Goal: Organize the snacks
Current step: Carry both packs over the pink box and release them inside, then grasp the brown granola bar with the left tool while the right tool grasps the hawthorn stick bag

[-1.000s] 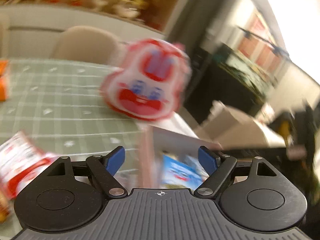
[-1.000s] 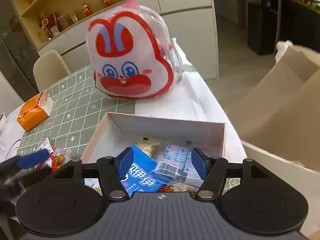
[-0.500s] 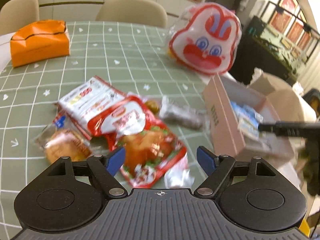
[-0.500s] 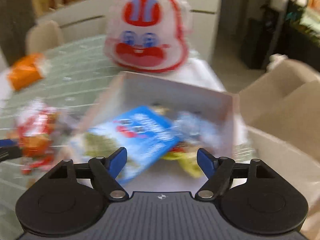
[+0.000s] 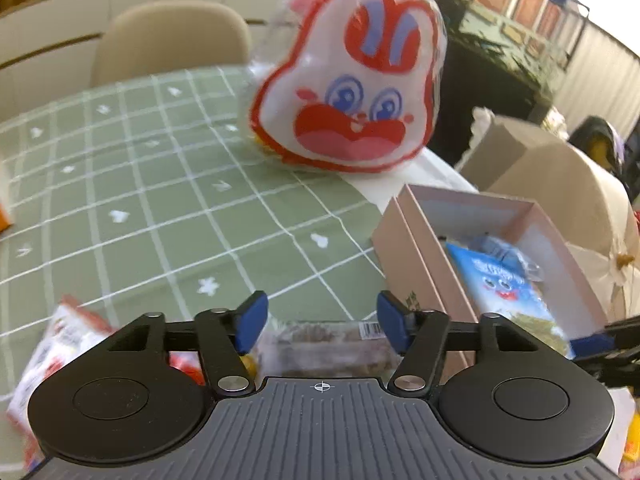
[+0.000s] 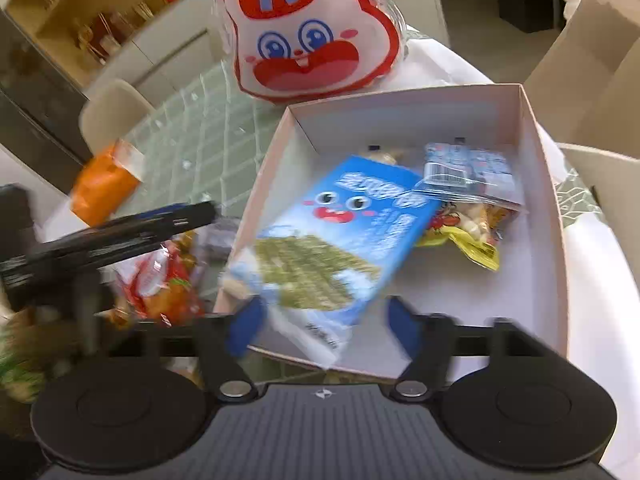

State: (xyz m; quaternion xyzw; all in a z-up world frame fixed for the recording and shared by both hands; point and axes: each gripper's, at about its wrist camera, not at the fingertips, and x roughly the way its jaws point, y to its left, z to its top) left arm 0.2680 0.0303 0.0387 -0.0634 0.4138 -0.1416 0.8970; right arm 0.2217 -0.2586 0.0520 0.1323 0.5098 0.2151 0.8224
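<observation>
Both hand-held grippers gape wide and empty: the left [image 5: 318, 322] above a brown snack pack [image 5: 328, 346], the right [image 6: 320, 322] over the blue seaweed packet [image 6: 340, 240] in the box [image 6: 540, 152].

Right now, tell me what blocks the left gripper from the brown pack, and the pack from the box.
Nothing visible lies between the open left gripper and the brown pack. Toward the box, only its own near wall stands in the way.
</observation>
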